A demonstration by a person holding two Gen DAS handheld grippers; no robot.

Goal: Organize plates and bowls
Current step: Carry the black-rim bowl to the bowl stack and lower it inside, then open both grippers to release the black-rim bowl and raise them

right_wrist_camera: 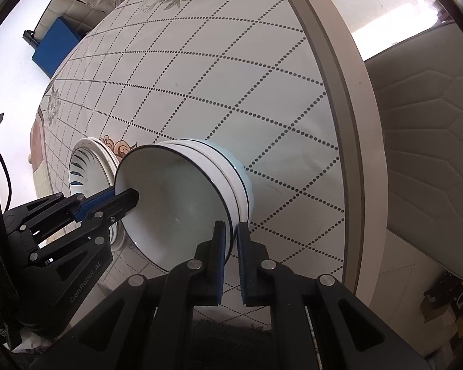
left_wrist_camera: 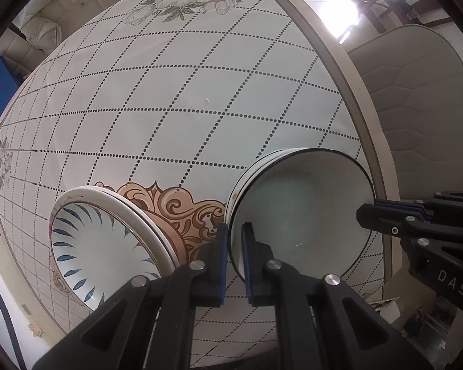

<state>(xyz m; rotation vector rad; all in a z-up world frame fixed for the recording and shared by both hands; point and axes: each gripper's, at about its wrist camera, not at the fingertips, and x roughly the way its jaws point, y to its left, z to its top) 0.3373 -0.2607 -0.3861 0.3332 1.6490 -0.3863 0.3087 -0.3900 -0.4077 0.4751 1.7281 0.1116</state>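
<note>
A white bowl with a thin black rim (left_wrist_camera: 302, 212) (right_wrist_camera: 176, 197) tops a stack of similar white bowls (right_wrist_camera: 234, 166) on the table. My left gripper (left_wrist_camera: 234, 226) (right_wrist_camera: 132, 198) is shut on its left rim, one finger inside the bowl and one outside. At the opposite rim my right gripper (right_wrist_camera: 230, 224) (left_wrist_camera: 363, 214) is shut in the same way. Whether the top bowl is lifted off the stack I cannot tell. Just left of the bowls stands a stack of plates with blue leaf strokes (left_wrist_camera: 102, 246) (right_wrist_camera: 86, 169).
The round table (left_wrist_camera: 176, 98) (right_wrist_camera: 231, 77) carries a pale cloth with a dotted diamond grid and flower prints. Its edge curves close to the right of the bowls. A padded chair (left_wrist_camera: 416, 108) (right_wrist_camera: 431, 138) stands beyond that edge. A blue box (right_wrist_camera: 55, 46) sits on the floor far left.
</note>
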